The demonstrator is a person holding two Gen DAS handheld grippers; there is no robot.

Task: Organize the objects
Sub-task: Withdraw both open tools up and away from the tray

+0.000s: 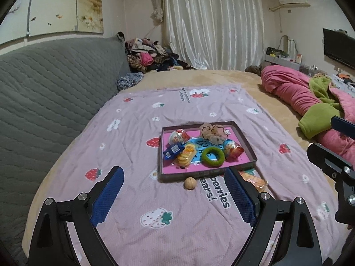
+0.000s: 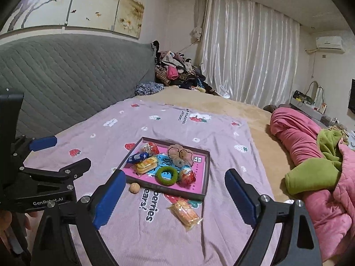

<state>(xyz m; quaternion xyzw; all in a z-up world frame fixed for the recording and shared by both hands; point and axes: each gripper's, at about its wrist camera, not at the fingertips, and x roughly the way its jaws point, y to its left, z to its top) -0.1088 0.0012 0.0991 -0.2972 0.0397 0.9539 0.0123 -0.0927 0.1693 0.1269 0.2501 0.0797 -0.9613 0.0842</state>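
A shallow dark tray (image 1: 199,174) (image 2: 168,191) lies on the lilac strawberry blanket (image 1: 155,199). It holds a green ring (image 1: 213,156) (image 2: 167,175), a brown plush toy (image 1: 214,133), two egg-shaped snack packs, a blue packet (image 1: 174,150) and a yellow biscuit pack (image 1: 187,155). In front of it, outside, lie a walnut (image 1: 190,183) (image 2: 134,187) and another biscuit pack (image 2: 185,214). My left gripper (image 1: 174,171) (image 2: 72,151) hangs open above the blanket, short of the walnut. To its right my right gripper (image 2: 175,177) (image 1: 321,135) is open too. Neither holds anything.
A grey quilted headboard (image 1: 55,88) runs along the left of the bed. A rolled pink quilt (image 2: 310,144) with a green blanket (image 2: 310,177) lies at the right. Clothes (image 1: 150,57) are piled at the far corner by the white curtain.
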